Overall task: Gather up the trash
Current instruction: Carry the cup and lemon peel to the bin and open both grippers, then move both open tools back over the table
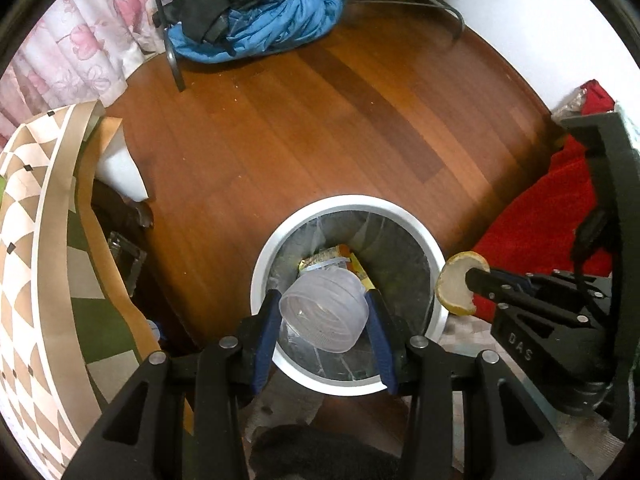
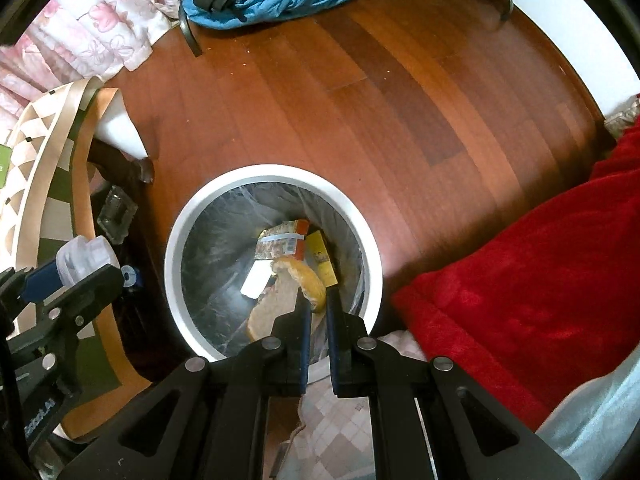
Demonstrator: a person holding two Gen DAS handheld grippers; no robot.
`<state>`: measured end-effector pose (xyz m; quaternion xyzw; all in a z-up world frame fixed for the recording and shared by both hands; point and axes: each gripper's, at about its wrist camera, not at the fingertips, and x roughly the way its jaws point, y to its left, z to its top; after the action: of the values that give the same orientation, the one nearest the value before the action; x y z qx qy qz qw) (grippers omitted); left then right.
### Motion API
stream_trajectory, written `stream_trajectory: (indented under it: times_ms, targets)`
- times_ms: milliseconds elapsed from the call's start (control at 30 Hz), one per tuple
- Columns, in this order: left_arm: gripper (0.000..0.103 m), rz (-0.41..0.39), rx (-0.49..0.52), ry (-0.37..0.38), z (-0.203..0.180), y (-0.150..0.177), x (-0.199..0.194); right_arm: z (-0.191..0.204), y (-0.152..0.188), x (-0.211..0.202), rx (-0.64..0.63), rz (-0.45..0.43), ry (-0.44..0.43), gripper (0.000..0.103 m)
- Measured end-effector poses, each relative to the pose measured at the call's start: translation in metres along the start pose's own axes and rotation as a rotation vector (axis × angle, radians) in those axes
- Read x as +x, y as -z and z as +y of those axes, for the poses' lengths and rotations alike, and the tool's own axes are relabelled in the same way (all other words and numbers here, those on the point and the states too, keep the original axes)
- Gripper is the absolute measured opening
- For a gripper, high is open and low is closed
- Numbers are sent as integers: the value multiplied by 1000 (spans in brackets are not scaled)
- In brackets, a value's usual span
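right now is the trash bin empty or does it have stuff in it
Not empty: the trash bin already holds a snack wrapper and a yellow packet at the bottom of its liner.

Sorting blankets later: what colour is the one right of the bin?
Red blanket, clearest in the right wrist view.

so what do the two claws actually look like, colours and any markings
Both match: matte black plastic frames with triangular cut-outs and round silver bolt heads, ending in two slim fingers faced with blue pads. The left claw shows this up close, as does the right claw. From the left wrist view the right one carries white "DAS" lettering and a black cable behind it.
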<state>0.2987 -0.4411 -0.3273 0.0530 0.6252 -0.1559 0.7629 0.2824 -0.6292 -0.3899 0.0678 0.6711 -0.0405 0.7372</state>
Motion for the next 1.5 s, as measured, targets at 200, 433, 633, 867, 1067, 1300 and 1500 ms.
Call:
stream_trajectory:
  times_ms: [200,433,633,867,1067,1300,1500]
  targets:
    - [52,1,-17,-27,5,-1,-6,0,3,-5,5,7,26,44]
    - [100,-41,-33,-63,18,-1,-28,6,8,-39,0,-13,71,98]
    - [100,-91,-45,-90,30,0,-55,14,13,-74,-15,-32,107,103]
    - [100,-156,-55,-106,41,3,-94,23,23,-106,-31,-45,106,103]
    - [100,-219,-58,-104,50,11,-133,31,31,-151,4,-121,84,103]
    - [100,-338,-118,-134,92,19,-200,67,31,-220,11,-248,4,103]
    - [100,-417,-274,-221,185,32,-248,166,11,-258,-118,-320,-85,103]
